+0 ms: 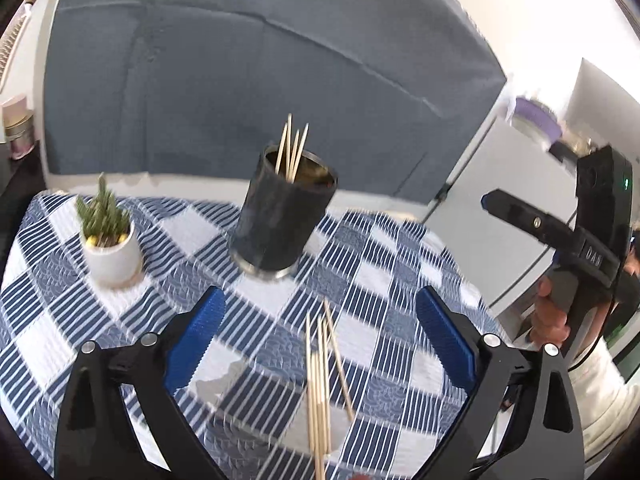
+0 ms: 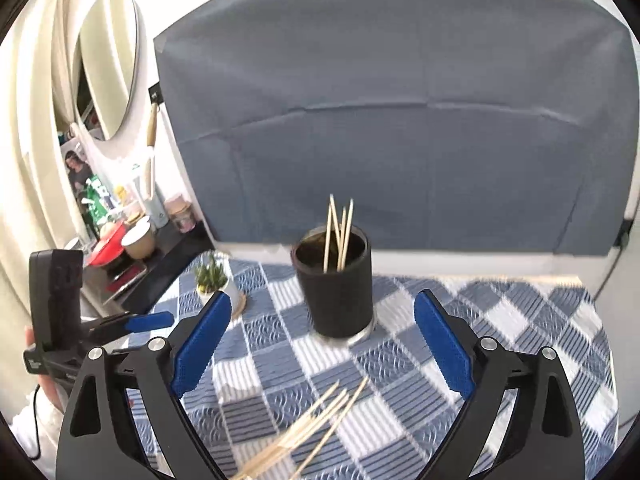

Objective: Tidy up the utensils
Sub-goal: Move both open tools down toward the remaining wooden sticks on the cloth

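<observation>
Skewers [image 1: 320, 384] between open left claw [image 1: 320, 344]

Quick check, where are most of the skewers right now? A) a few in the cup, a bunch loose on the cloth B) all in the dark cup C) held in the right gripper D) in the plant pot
A: a few skewers in the cup stand in the dark cup, while the loose skewers lie on the checked tablecloth; both the left gripper and the right gripper are open and hold nothing.

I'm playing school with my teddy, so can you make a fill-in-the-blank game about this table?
1. Some wooden sticks stand inside the black ____.
2. More loose sticks lie flat on the checked ____.
3. The little cactus grows in a ____ pot.
4. Both sets of tongs, left tongs and right tongs, are ____.

Missing words: cup; tablecloth; white; open
</observation>
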Available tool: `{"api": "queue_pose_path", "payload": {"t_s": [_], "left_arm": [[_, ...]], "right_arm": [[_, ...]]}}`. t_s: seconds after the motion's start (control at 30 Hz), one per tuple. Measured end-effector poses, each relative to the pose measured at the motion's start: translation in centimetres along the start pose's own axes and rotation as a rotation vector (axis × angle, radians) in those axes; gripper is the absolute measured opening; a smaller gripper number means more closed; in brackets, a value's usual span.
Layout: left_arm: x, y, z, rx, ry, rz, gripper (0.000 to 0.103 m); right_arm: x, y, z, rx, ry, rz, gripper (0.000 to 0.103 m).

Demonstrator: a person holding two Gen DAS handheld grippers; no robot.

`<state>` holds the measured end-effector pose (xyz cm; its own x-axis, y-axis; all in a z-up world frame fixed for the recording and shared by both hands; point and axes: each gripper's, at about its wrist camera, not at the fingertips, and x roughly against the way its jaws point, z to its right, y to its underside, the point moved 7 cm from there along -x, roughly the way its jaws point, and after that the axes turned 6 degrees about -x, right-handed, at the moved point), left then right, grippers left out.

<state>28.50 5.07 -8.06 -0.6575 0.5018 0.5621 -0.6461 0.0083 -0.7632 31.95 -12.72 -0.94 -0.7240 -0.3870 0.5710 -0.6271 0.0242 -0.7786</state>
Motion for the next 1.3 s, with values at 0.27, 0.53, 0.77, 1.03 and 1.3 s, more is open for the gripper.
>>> {"api": "queue_pose_path", "payload": {"t_s": [0.27,0.53,0.77,1.03,1.3], "left_arm": [[0.1,6.9,1.3,0.027,-0.007,-0.104,0.097],[-2.1,11.8,2.0,0.006,-0.019,-0.225,0.097],[-5.1,11.0,1.7,-0.038,0.002,-0.333,0.097],[-9.2,10.5,0.8,-0.189,0.008,-0.429,0.097],[-12.7,11.4,-0.7,-0.24,0.016,-0.517,0.097]], "right_arm": [[-0.2,7.6,1.9,-0.048,0.061,-0.151,0.093],[-2.4,14.5,4.4,-0.1,0.073,-0.347,0.093],[-4.8,15.9,5.7,-0.118,0.144,-0.436,0.093],[-9.7,16.3,6.7,-0.157,0.194,-0.513,0.093],[-13.0,18.0,7.4,-0.145,0.315,-0.578,0.093]]}}
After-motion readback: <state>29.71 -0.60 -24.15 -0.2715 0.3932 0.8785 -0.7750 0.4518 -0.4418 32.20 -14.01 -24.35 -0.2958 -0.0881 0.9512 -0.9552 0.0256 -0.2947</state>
